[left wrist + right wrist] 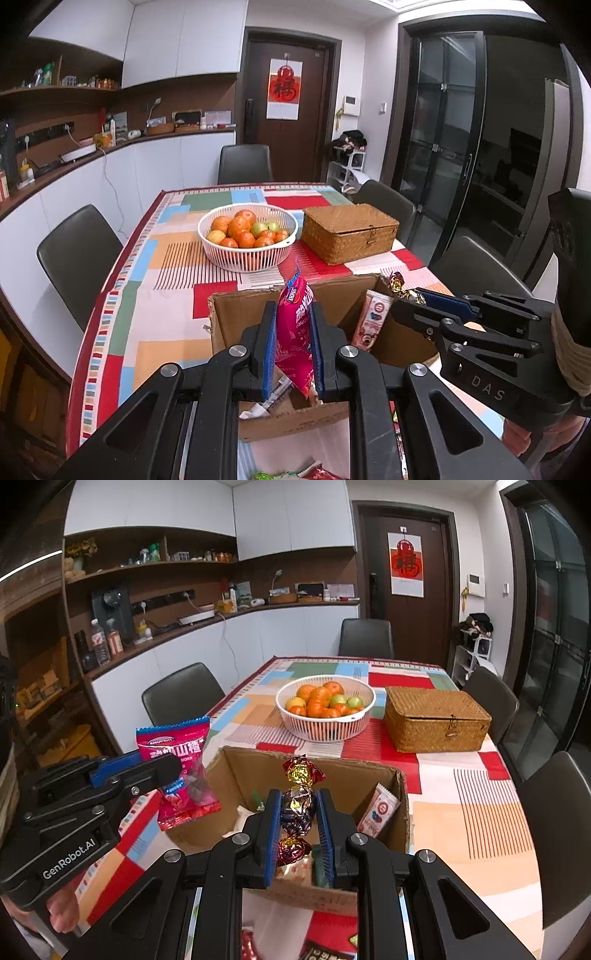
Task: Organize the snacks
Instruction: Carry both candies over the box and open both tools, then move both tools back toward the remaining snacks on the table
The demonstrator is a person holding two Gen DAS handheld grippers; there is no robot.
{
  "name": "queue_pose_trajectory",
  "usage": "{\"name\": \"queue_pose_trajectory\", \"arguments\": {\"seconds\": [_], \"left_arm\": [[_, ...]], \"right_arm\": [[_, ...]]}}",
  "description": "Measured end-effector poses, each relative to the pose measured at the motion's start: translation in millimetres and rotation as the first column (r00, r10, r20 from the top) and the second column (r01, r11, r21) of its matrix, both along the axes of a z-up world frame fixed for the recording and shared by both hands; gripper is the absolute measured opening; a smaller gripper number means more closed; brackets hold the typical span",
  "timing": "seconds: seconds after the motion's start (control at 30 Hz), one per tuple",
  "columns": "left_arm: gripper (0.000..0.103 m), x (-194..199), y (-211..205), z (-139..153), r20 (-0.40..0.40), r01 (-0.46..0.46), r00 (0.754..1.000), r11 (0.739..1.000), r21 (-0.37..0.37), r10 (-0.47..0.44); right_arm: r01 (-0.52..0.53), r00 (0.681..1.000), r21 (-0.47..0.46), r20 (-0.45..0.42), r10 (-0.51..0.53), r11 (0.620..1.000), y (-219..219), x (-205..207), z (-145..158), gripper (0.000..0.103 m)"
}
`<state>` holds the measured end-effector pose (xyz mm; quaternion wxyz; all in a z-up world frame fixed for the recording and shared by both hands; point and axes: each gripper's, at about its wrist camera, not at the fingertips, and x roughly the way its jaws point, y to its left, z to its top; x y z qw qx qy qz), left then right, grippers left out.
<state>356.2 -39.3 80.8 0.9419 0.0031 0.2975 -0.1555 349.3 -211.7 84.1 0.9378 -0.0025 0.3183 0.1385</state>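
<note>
The left gripper (pixel 293 345) is squeezing a shiny pink snack bag (pixel 295 332) in the middle of the left view. The right gripper (pixel 298 825) is pinching a foil-wrapped candy in red, gold and silver (pixel 298 805) low in the middle of the right view. Both are hanging over the open brown cardboard box (pixel 240 771) on the bright patchwork tablecloth (pixel 461 812). A pale pink wrapped bar (pixel 376 810) is leaning in the box's right corner. More wrappers are peeking in at the bottom edge, so I think the sorting is only partly done. The woven brown lidded basket (pixel 436 716), right of the middle, is sitting closed.
</note>
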Motion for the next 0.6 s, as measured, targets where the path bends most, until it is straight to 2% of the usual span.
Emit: {"name": "queue_pose_trajectory", "arguments": {"seconds": [0.17,0.2,0.27,0.3,0.37,0.6], "left_arm": [[0.021,17,-3,-9,-0.027,-0.008,1.000,1.000,0.019,0.009],[0.023,18,-3,-10,-0.028,-0.012,1.000,1.000,0.026,0.012],[0.035,20,-4,-12,-0.033,-0.017,0.999,0.999,0.037,0.018],[0.039,19,-4,-13,-0.029,-0.020,0.999,0.999,0.037,0.021],[0.039,14,-3,-12,-0.021,-0.027,0.999,0.999,0.040,0.028],[0.039,-19,-4,-9,-0.008,-0.072,0.997,0.995,0.071,0.072]], "right_arm": [[0.010,0.999,-0.007,-0.035,-0.010,1.000,-3,19,-11,0.020],[0.012,0.999,-0.008,-0.038,-0.013,1.000,-2,21,-11,0.021],[0.015,0.999,-0.004,-0.046,-0.015,1.000,-3,26,-15,0.021],[0.015,0.999,0.000,-0.047,-0.015,1.000,-3,26,-16,0.027],[0.037,0.998,0.001,-0.048,-0.037,0.999,-7,25,-18,0.037],[0.044,0.999,-0.054,0.010,-0.044,0.998,-8,0,-16,0.038]]}}
